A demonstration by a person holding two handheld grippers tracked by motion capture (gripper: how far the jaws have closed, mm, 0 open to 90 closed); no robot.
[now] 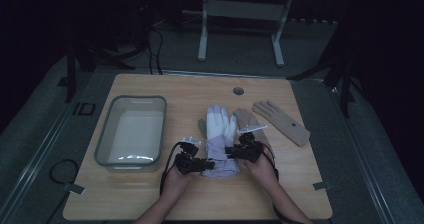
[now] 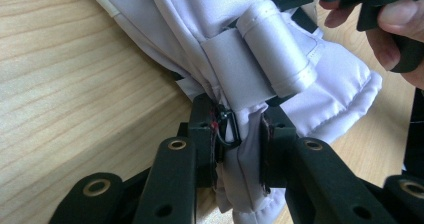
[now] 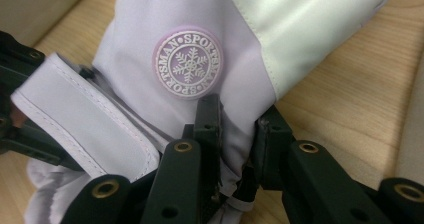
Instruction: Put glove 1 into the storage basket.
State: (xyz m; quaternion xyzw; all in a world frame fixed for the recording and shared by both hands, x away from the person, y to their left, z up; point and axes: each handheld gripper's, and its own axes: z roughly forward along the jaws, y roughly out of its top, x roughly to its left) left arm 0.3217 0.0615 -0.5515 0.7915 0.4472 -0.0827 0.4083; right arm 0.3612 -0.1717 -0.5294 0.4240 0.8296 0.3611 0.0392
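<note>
In the high view, the lilac glove (image 1: 220, 141) is laid mid-table, long axis running away from the person, fingers pointing far. Its cuff is pinched by the left gripper (image 1: 202, 165) and right gripper (image 1: 235, 151). In each gripper view, cuff fabric (image 2: 240, 159) is clamped between narrow jaws.

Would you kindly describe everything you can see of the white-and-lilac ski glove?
The ski glove lies flat on the wooden table, fingers pointing away from the person, between the grey bin and a tan glove that it touches or overlaps. Its fingers look like white smooth fabric, its cuff lilac and padded, with a round snowflake badge reading SPORTSMAN and a wrist strap. The left gripper and right gripper each pinch cuff fabric from opposite sides.
</note>
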